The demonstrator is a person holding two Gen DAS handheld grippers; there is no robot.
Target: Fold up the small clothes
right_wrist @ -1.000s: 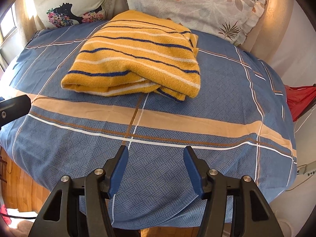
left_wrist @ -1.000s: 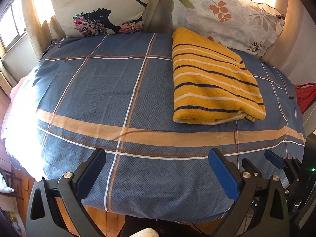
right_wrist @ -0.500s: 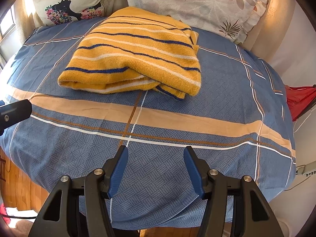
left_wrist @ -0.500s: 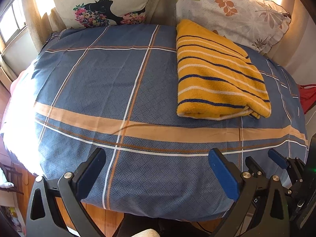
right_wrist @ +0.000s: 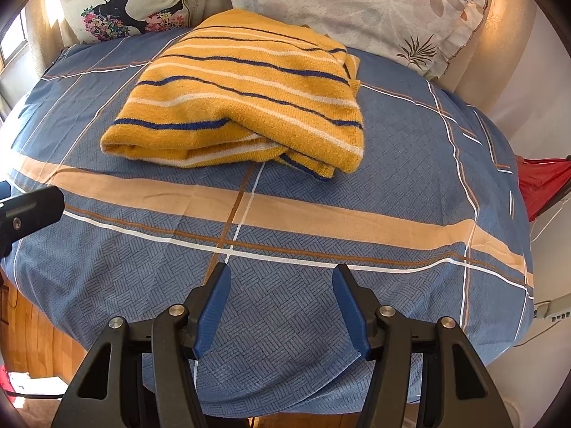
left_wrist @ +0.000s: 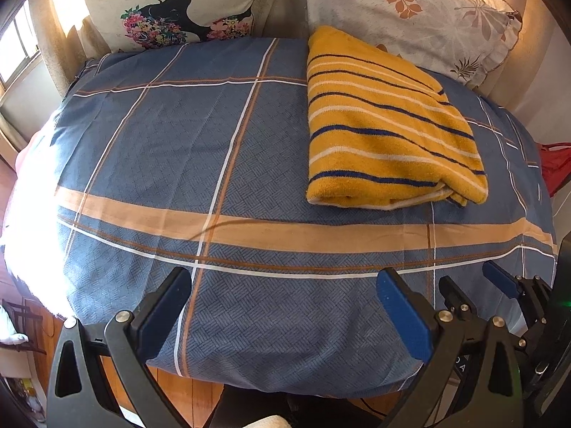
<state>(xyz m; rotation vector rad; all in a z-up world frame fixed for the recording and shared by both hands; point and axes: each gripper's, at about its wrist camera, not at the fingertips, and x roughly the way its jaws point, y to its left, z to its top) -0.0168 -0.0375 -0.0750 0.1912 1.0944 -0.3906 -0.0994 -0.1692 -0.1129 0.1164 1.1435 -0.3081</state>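
A folded yellow sweater with navy and white stripes [left_wrist: 385,125] lies on the blue plaid bed cover [left_wrist: 214,142], at the right of the left wrist view and at upper centre of the right wrist view [right_wrist: 246,96]. My left gripper [left_wrist: 282,285] is wide open and empty over the cover's near edge, to the left of and well short of the sweater. My right gripper [right_wrist: 280,278] is open and empty, also near the front edge, short of the sweater. The right gripper also shows at the lower right of the left wrist view [left_wrist: 474,283].
Two patterned pillows [left_wrist: 171,3] [right_wrist: 360,3] lean at the head of the bed behind the sweater. A red item [right_wrist: 542,182] lies off the bed's right side. A wooden floor [left_wrist: 200,392] shows below the front edge. A window [left_wrist: 18,46] is at the left.
Both grippers have moved forward and slightly down toward the bed, so the sweater looms larger. Jaws have not changed. The sweater has not moved.
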